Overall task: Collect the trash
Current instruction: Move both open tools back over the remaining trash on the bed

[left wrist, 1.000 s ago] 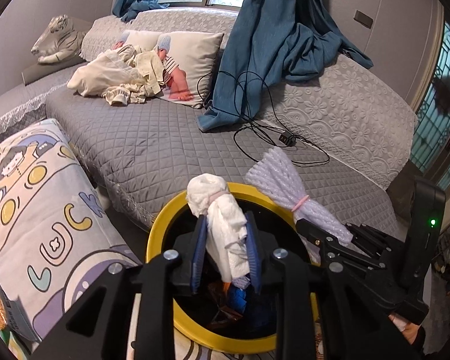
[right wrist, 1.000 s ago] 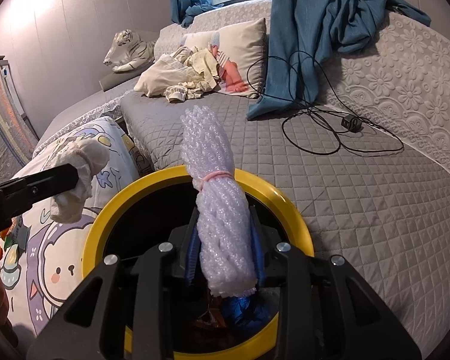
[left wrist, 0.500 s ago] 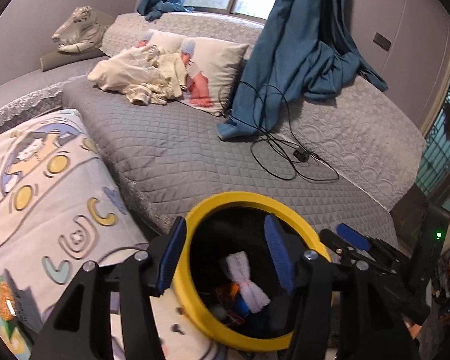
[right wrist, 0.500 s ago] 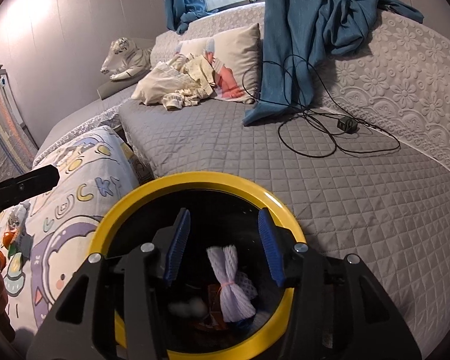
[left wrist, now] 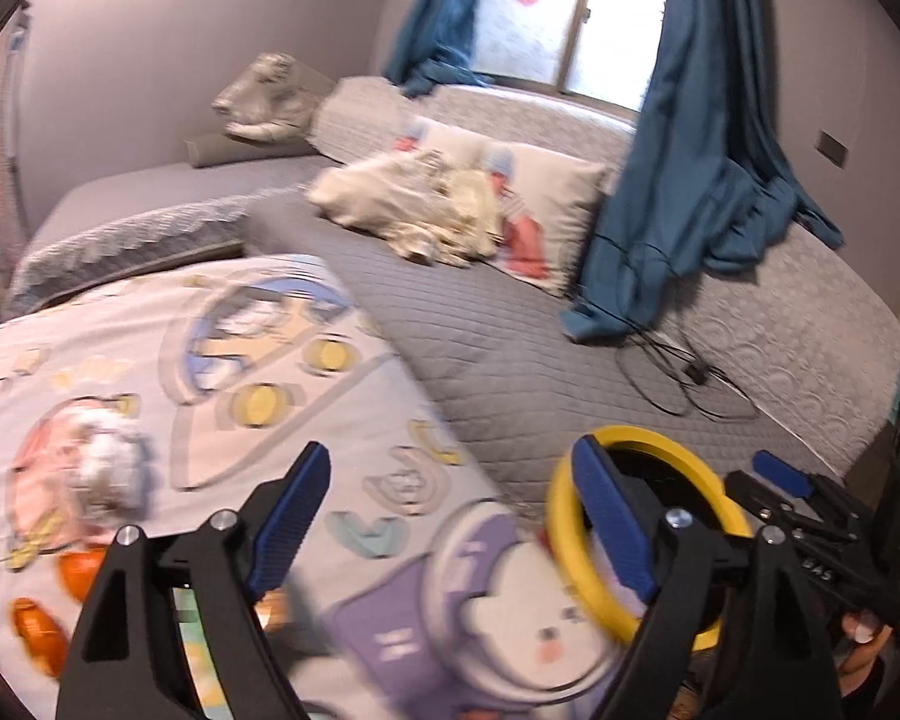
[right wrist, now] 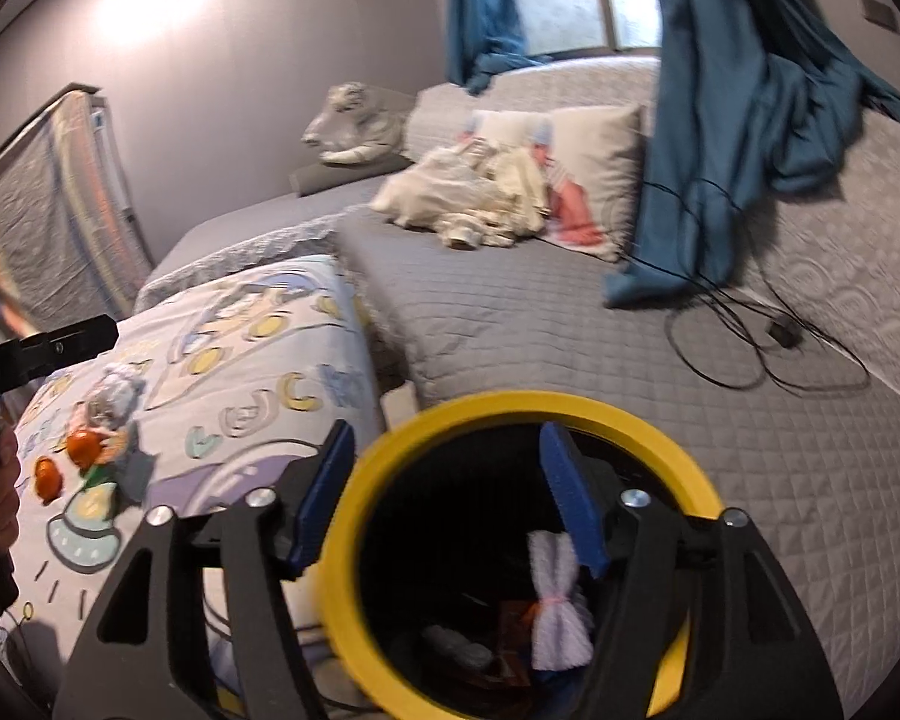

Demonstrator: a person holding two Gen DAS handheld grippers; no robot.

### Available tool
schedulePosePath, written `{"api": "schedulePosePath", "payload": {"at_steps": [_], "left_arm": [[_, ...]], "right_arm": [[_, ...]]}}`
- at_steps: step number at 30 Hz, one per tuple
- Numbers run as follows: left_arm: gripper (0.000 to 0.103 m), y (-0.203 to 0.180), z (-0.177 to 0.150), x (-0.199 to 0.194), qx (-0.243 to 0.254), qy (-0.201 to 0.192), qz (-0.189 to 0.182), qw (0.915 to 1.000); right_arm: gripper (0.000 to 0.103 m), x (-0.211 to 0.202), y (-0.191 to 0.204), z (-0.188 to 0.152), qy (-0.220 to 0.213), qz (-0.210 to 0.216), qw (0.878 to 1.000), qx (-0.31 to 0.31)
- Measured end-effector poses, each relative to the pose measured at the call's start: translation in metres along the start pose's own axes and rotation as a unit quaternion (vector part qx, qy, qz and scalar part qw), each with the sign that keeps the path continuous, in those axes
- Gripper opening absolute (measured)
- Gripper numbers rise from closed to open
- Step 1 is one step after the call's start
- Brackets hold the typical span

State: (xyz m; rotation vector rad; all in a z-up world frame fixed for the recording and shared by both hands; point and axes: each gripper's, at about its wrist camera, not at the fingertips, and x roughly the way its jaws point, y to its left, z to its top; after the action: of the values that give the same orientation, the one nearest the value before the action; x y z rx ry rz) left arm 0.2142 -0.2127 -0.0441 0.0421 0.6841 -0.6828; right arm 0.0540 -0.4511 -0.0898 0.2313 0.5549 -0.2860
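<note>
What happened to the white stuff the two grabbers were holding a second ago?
Both let go. The left gripper dropped its white tissue wad and the right gripper dropped its white foam net tied with a pink band into the yellow-rimmed black trash bin. Both now stand open and empty. The left one has swung left over the cartoon-print blanket. The bin and the grey quilted bed stayed put.
</note>
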Motion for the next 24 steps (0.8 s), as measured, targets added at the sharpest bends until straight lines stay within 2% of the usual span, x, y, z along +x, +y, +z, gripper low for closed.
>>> {"api": "schedulePosePath", "payload": {"at_steps": [5, 13, 17, 24], "left_arm": [[0.095, 0.052, 0.002, -0.037, -0.018, -0.029, 0.061, 0.9975], [0.095, 0.131, -0.010, -0.086, -0.059, -0.040, 0.136, 0.9881], [0.095, 0.157, -0.027, -0.097, -0.061, -0.028, 0.158, 0.9852], [0.095, 0.196, -0.062, -0.109, -0.089, -0.013, 0.163, 0.9825]], "right_arm": [[0.071, 0.009, 0.044, 0.006, 0.001, 0.036, 0.999, -0.037], [0.075, 0.024, 0.110, 0.004, 0.012, 0.088, 0.992, -0.090], [0.077, 0.034, 0.145, -0.001, 0.025, 0.113, 0.986, -0.117], [0.078, 0.053, 0.196, -0.015, 0.066, 0.149, 0.975, -0.153]]}}
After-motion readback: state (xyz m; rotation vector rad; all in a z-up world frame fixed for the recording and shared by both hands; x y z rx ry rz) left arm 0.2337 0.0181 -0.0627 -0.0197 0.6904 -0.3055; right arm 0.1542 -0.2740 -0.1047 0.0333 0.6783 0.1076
